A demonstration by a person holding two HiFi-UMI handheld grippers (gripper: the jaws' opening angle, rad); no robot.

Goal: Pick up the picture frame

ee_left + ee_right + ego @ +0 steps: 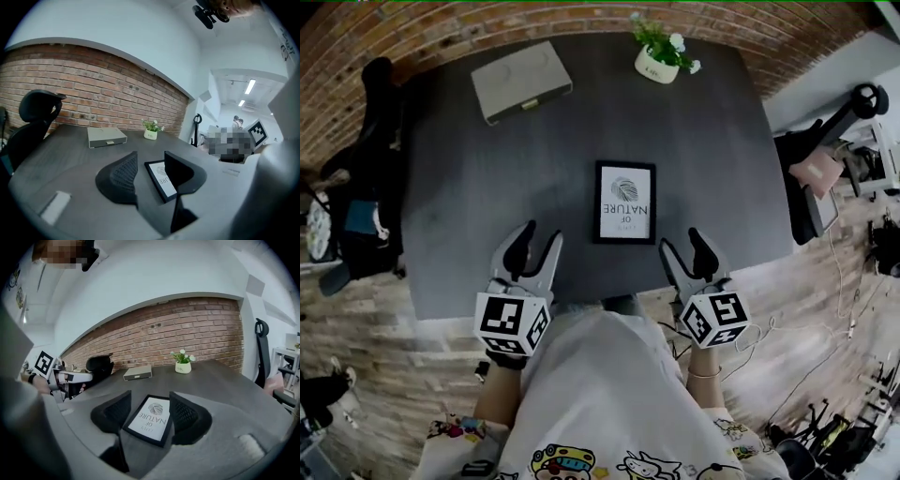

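Note:
A black picture frame (624, 202) with a white print lies flat in the middle of the dark table (487, 187). My left gripper (531, 249) hovers over the table's near edge, left of the frame, open with nothing between its jaws. My right gripper (691, 251) is open too, just right of the frame's near corner. In the right gripper view the frame (149, 418) shows beyond the open gripper (150, 416), untouched. In the left gripper view the frame (161, 180) lies partly behind the right jaw of the gripper (151, 174).
A flat grey box (521, 81) sits at the table's far left and a small potted plant (659, 52) at the far middle. Black office chairs (366, 169) stand at the left and equipment (825, 169) at the right. A brick wall (487, 28) runs behind.

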